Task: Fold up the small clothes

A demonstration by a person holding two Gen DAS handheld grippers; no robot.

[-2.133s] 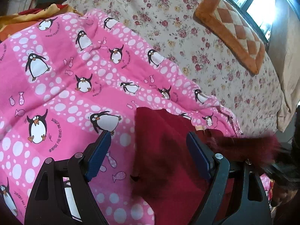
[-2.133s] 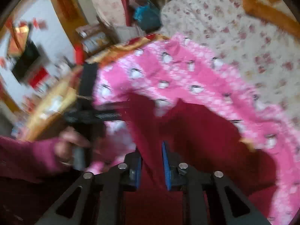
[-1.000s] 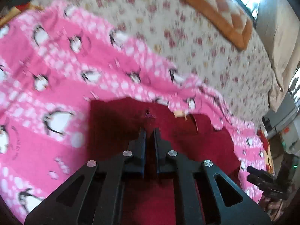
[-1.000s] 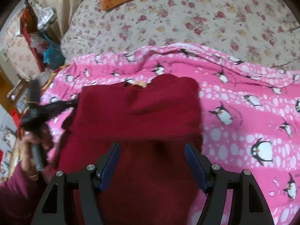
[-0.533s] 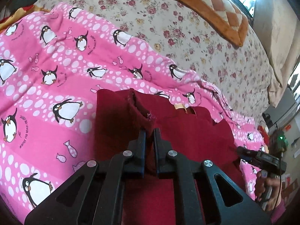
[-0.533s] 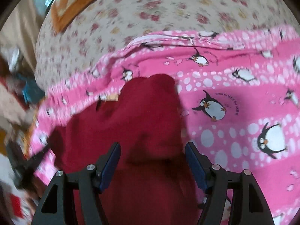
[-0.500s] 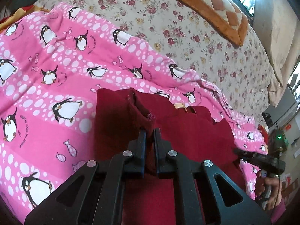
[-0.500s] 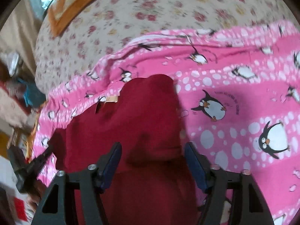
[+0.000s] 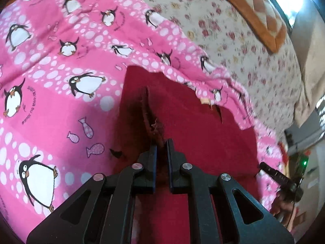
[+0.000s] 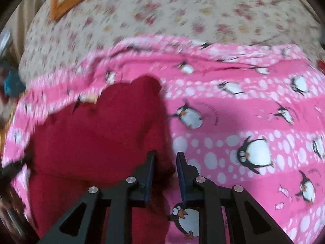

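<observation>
So a dark red garment (image 9: 195,126) is spread on the pink penguin blanket (image 9: 50,105), sitting in the lower middle of the left wrist view and the lower left of the right wrist view. A raised pinch of its fabric is clamped between the nearly closed jaws of the left gripper (image 9: 161,142), probably so that side can be lifted and carried over for a fold. In the right wrist view, the right gripper (image 10: 165,158) is seen at the garment's right-hand edge with its jaws closing; the edge of the red cloth sits between them, though whether the pads are pressing yet can't be made out through the blur. Two held points would keep the fold line straight. The floral bedspread (image 10: 182,10) fills the top of both views, with an orange cushion (image 9: 254,10) at upper right in the left view.
</observation>
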